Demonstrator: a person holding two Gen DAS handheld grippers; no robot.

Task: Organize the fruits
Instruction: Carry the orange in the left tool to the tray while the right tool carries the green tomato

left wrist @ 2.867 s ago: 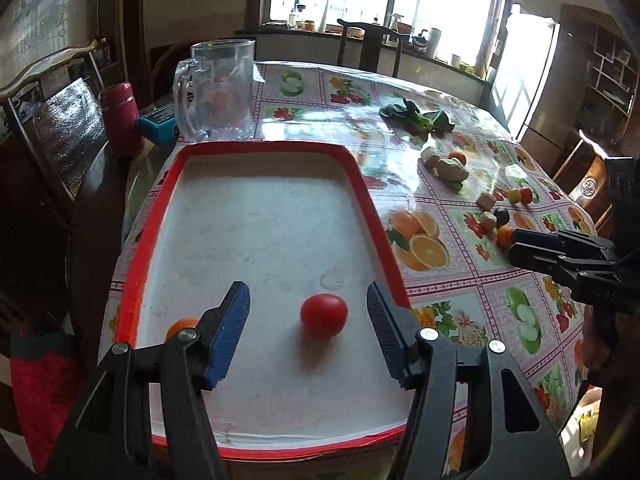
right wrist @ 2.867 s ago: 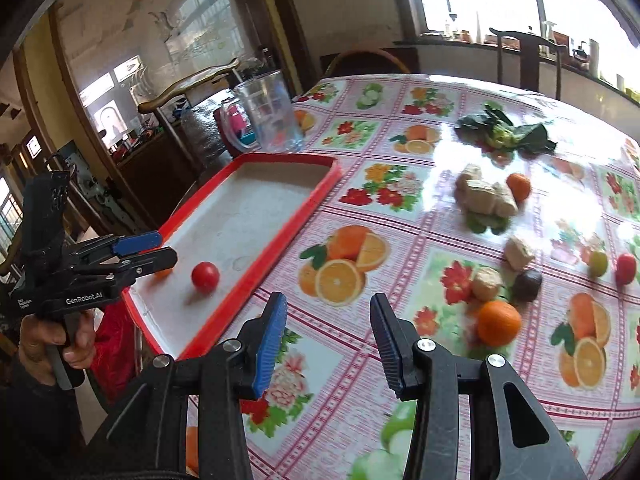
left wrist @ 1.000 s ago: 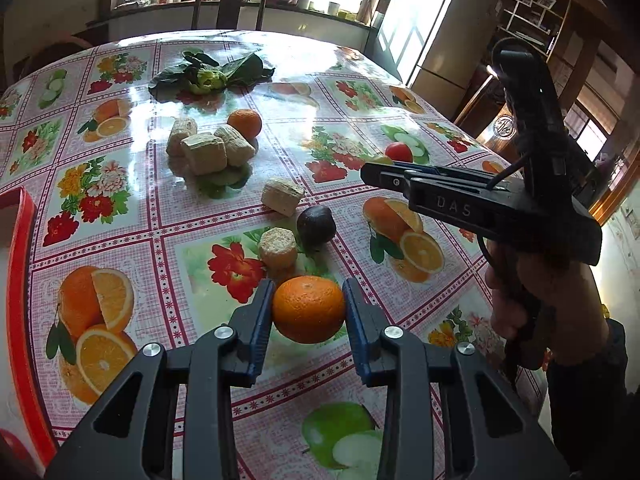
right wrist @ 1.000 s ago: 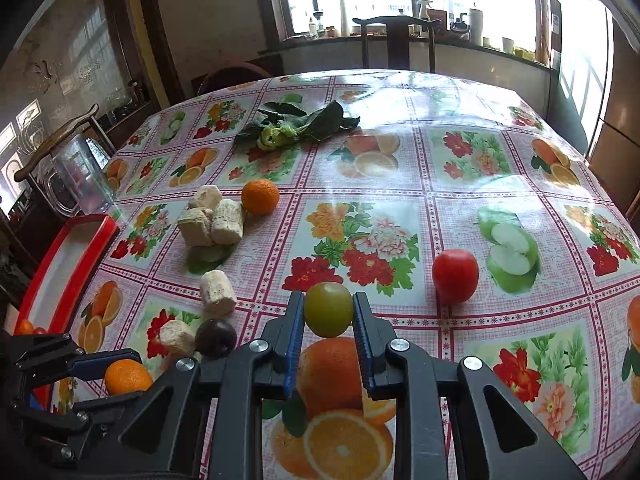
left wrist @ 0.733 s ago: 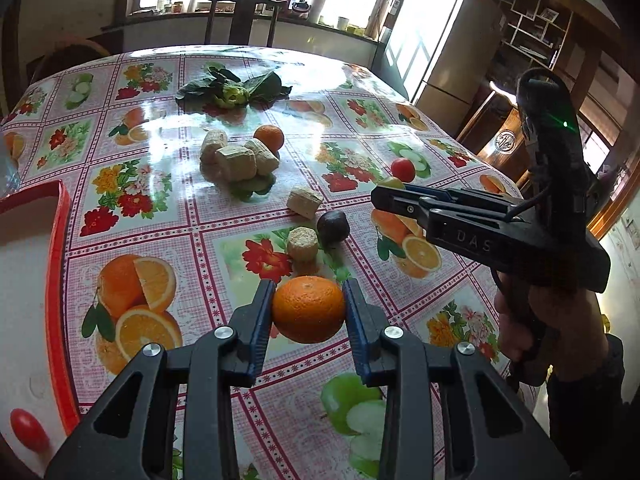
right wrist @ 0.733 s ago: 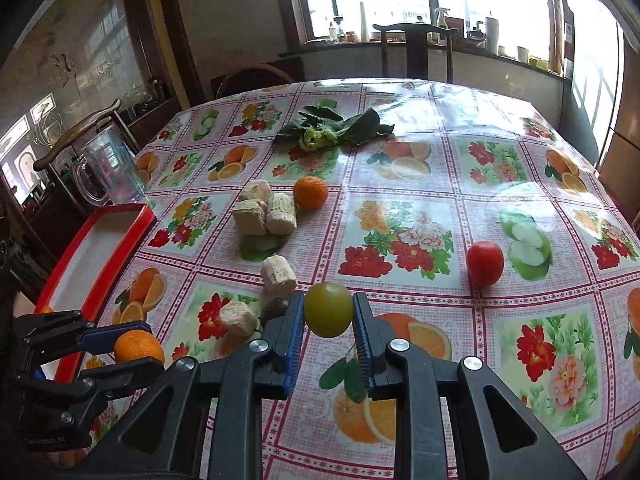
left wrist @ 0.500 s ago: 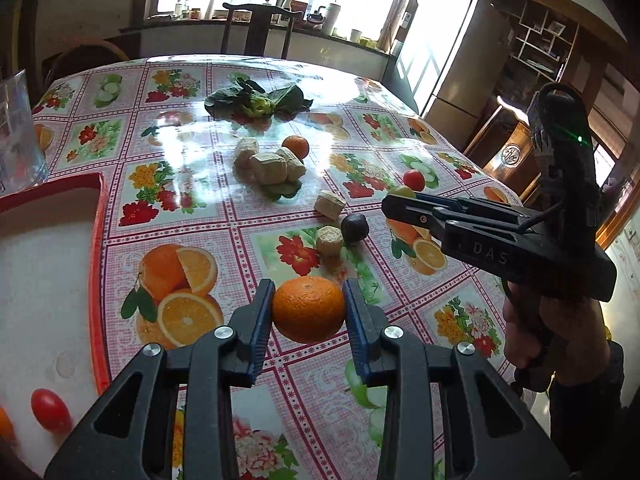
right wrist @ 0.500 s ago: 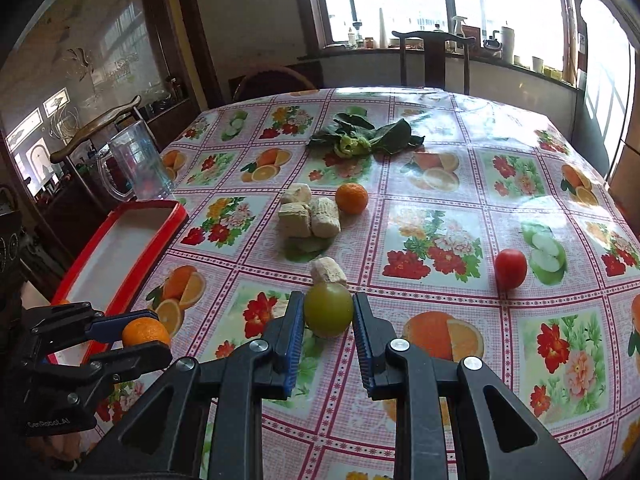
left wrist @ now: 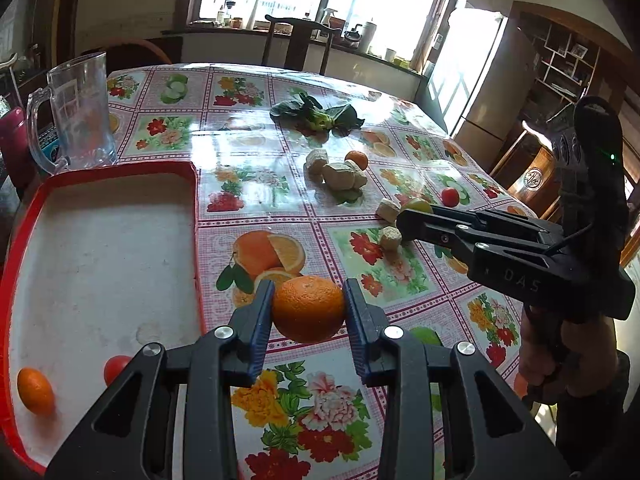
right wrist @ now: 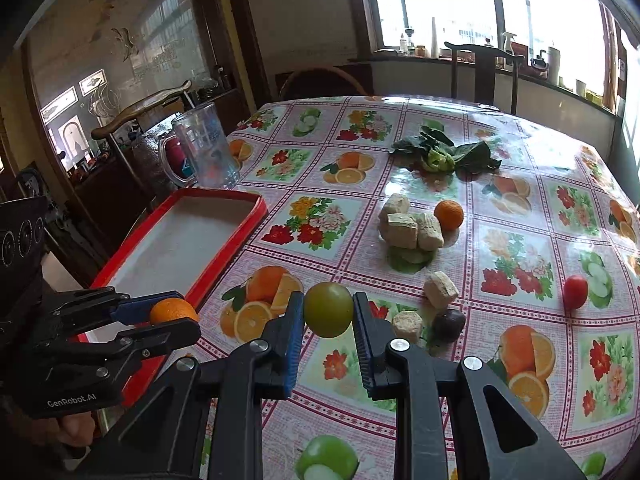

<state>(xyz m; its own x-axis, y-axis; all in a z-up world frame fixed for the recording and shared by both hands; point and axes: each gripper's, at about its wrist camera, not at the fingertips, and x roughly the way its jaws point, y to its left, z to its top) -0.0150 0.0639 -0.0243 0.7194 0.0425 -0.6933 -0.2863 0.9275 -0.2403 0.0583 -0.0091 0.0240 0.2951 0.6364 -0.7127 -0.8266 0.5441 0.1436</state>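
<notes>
Left wrist view: orange [left wrist: 309, 308] pinched in left gripper [left wrist: 308, 305], held above tablecloth [left wrist: 248, 184] beside red tray [left wrist: 195, 216] (two small fruits inside). Right gripper [right wrist: 328, 316] clamps green fruit [right wrist: 328, 309], also off table.

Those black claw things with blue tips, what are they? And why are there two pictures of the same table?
They are grabbing tools. A person holds one in each hand and squeezes it shut. Each tool carries a small camera looking out along its two fingers, so you get two pictures.

The left gripper is pinching an orange. The right gripper is pinching a green fruit. Each camera also sees the other tool off to its side.

On the flowery tablecloth lie a smaller orange, a red tomato, a dark round fruit, pale chunks and leafy greens. The red tray already holds a small orange fruit and a red one.
</notes>
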